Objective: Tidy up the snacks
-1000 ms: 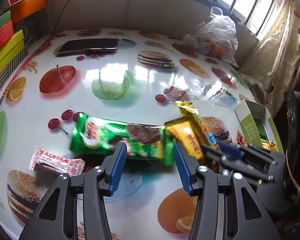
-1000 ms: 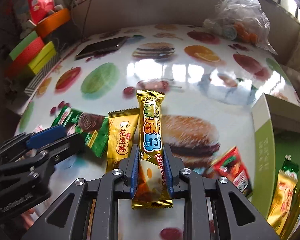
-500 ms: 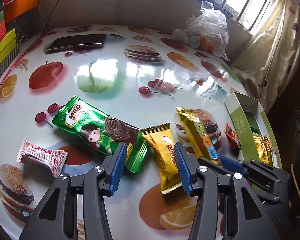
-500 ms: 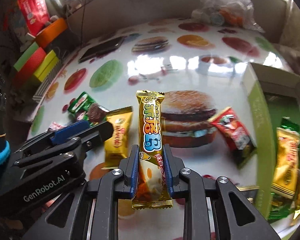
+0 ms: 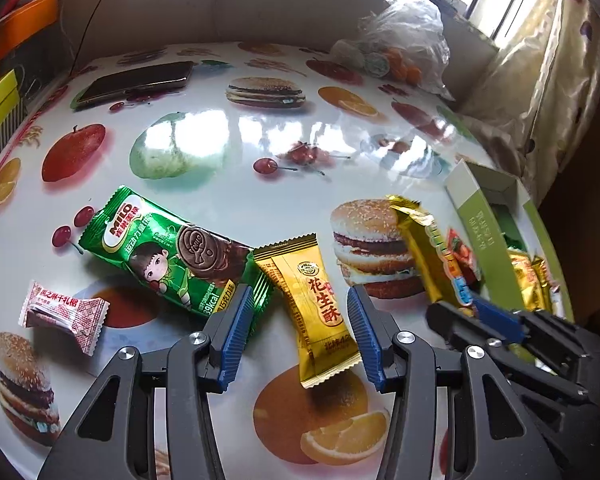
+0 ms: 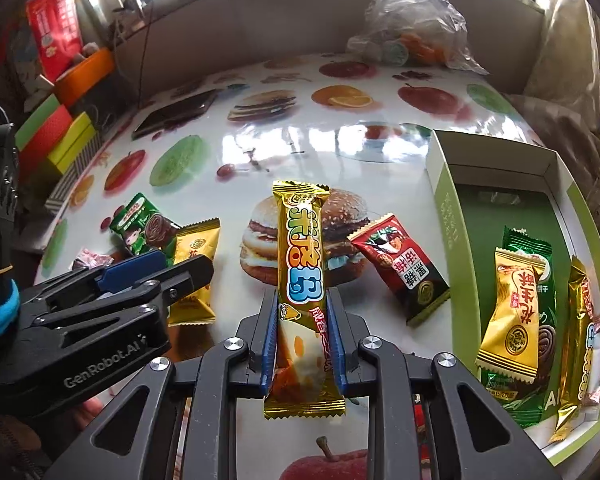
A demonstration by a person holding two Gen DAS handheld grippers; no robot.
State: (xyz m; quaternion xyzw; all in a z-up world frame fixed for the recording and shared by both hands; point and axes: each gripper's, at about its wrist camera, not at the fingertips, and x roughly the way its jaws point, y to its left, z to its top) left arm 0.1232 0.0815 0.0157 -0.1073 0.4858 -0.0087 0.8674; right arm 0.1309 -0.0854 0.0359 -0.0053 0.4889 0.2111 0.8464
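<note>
Since a second ago, now riding further right in the right tongs (image 6: 302, 340), the long gold snack bar (image 6: 300, 256) no longer covering the gold peanut-candy packet (image 5: 314, 304), hanging instead above the burger print, nearer the green box (image 6: 448, 216) with its packets inside. Still clamping flat on the bar's lower half, pointing steeply down at the tabletop (image 5: 228, 184). Now hovering with blue pads apart and nothing gripped, the left tongs (image 5: 296, 336) straddling that peanut packet, the green Milo packet (image 5: 172, 252) lying just left.
</note>
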